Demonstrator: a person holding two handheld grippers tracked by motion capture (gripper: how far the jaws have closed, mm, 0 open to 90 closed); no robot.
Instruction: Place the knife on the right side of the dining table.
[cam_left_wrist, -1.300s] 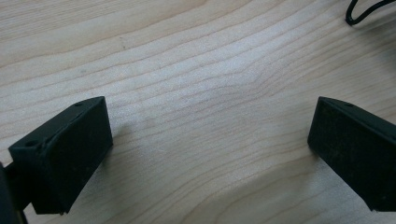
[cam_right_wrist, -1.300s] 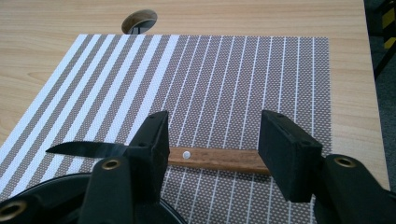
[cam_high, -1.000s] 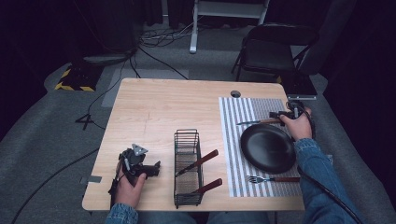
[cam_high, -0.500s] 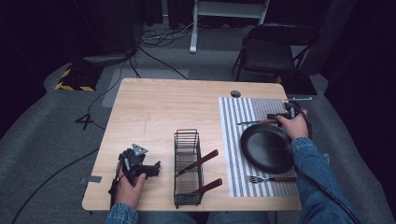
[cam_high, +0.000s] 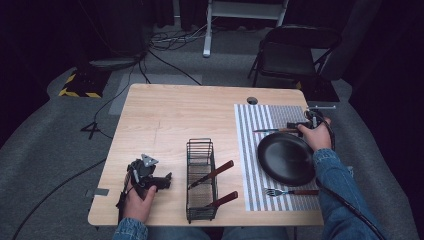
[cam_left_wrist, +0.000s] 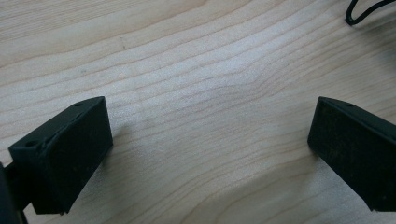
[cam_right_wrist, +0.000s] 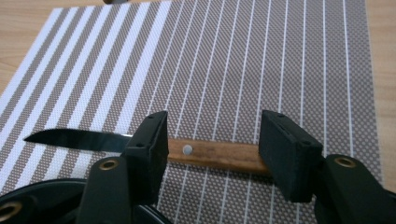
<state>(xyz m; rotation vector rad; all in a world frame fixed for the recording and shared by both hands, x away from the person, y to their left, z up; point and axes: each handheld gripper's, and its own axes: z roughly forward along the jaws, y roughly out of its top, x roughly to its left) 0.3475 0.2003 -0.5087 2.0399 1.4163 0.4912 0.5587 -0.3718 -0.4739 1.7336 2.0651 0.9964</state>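
Cutlery basket (cam_high: 201, 180) stands at the near edge of the table (cam_high: 165, 115), with two wooden-handled utensils leaning out toward the striped placemat (cam_high: 260, 125). Just left of it, the left gripper (cam_high: 159, 181) rests low over bare wood; in the left gripper view its jaws stand wide apart with nothing between them.

On the placemat, nearest the person, a fork (cam_high: 290, 192) lies beside the black plate (cam_high: 286, 159). Beyond the plate's far rim lies the knife (cam_right_wrist: 154, 146), flat on the placemat, close beside the plate.

The right gripper (cam_right_wrist: 212, 149) stands over the knife handle. Its jaws are open, wider than the handle is thick, and placed at either end of the wood as that view shows it; they hold nothing, and whether the pads touch the handle cannot be told.

Knife orientation: the long axis runs across the table, parallel to its near edge. The blade points toward the left, the table's middle; the handle end lies toward the right edge.

Risks, as judged: the jaws appear to span the handle along its length instead of across its width, so closing here may push the knife endwise or miss it. A flat, thin handle on woven matting gives little purchase, and the knife may skid or rotate. The plate rim sits close under the gripper body, and a low approach could knock it.
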